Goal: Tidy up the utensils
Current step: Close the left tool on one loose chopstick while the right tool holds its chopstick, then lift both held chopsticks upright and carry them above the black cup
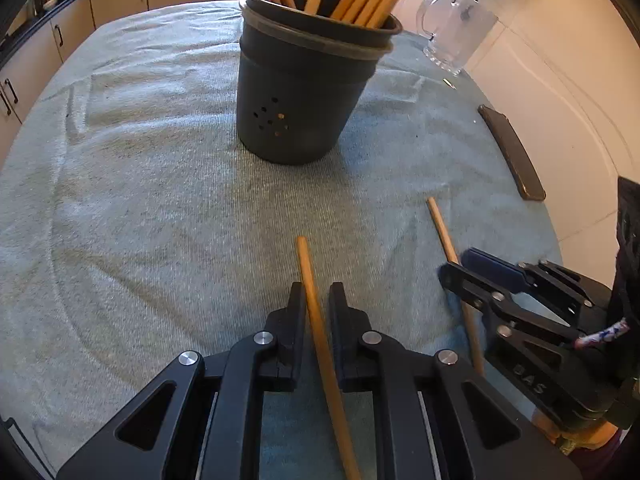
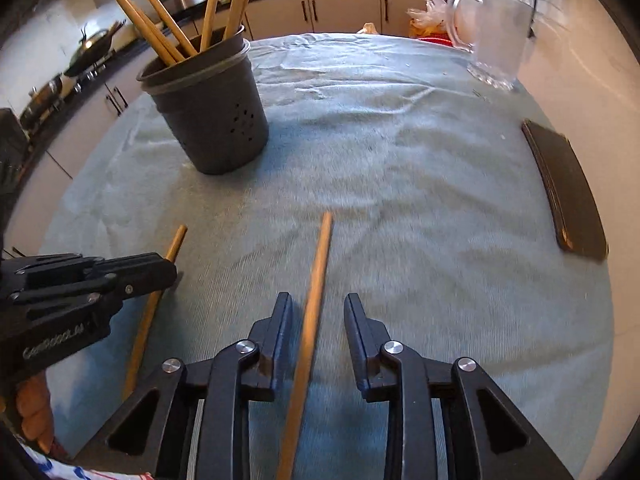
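Two wooden chopsticks lie on a grey-green cloth. One chopstick (image 1: pixel 316 320) lies between the fingers of my left gripper (image 1: pixel 318 296), which is open with narrow gaps around it; it also shows in the right wrist view (image 2: pixel 150 312). The other chopstick (image 2: pixel 310 320) lies between the open fingers of my right gripper (image 2: pixel 318 308); in the left wrist view this chopstick (image 1: pixel 442 228) passes under the right gripper (image 1: pixel 460 268). A dark perforated holder (image 1: pixel 300 92) with several chopsticks stands behind; it also shows in the right wrist view (image 2: pixel 216 120).
A glass mug (image 1: pixel 456 30) stands at the back right; it also shows in the right wrist view (image 2: pixel 496 36). A dark flat case (image 2: pixel 566 192) lies at the cloth's right edge. Kitchen cabinets (image 2: pixel 344 10) run behind the table.
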Demonstrator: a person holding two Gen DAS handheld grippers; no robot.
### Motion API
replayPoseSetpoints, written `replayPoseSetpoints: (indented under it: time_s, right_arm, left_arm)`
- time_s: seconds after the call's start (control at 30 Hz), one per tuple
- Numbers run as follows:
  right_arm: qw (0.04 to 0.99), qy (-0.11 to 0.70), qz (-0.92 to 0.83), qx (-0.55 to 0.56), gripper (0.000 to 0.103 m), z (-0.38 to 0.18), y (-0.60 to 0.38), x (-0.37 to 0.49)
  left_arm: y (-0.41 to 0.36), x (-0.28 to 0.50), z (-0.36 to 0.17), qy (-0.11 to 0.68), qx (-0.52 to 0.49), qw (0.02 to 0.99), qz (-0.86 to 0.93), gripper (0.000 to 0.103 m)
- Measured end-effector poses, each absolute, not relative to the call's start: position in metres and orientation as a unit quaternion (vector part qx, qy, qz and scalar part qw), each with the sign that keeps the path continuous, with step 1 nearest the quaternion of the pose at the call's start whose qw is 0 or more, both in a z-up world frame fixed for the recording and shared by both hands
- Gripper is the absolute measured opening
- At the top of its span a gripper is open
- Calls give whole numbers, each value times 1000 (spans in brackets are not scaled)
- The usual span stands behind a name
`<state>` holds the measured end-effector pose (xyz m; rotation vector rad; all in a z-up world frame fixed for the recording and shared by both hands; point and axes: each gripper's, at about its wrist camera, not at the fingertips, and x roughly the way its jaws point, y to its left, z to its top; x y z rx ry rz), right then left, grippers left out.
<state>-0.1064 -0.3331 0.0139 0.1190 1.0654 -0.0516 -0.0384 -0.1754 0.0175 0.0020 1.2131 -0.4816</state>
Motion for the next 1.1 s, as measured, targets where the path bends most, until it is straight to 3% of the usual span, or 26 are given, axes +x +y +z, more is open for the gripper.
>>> replayPoseSetpoints:
  time_s: [0.3,0.37,0.53,1.1]
  right_arm:
    - [862,502,-42,51,8,13,-336,-79]
    - [865,497,-38,54,6,14,-335,-78]
    - [882,458,-25,106,6,40,-348,-90]
    - [950,291,-2,115,6,144,-324,-206]
  left_arm:
    - [-180,-37,16,541,-4,812,-221,11]
    - [-183,-37,16,536,4,816,-215,5]
    - [-172,-45,40,505,-19,838,-206,5]
    - [-150,-139,146,359,-36,901,-242,5]
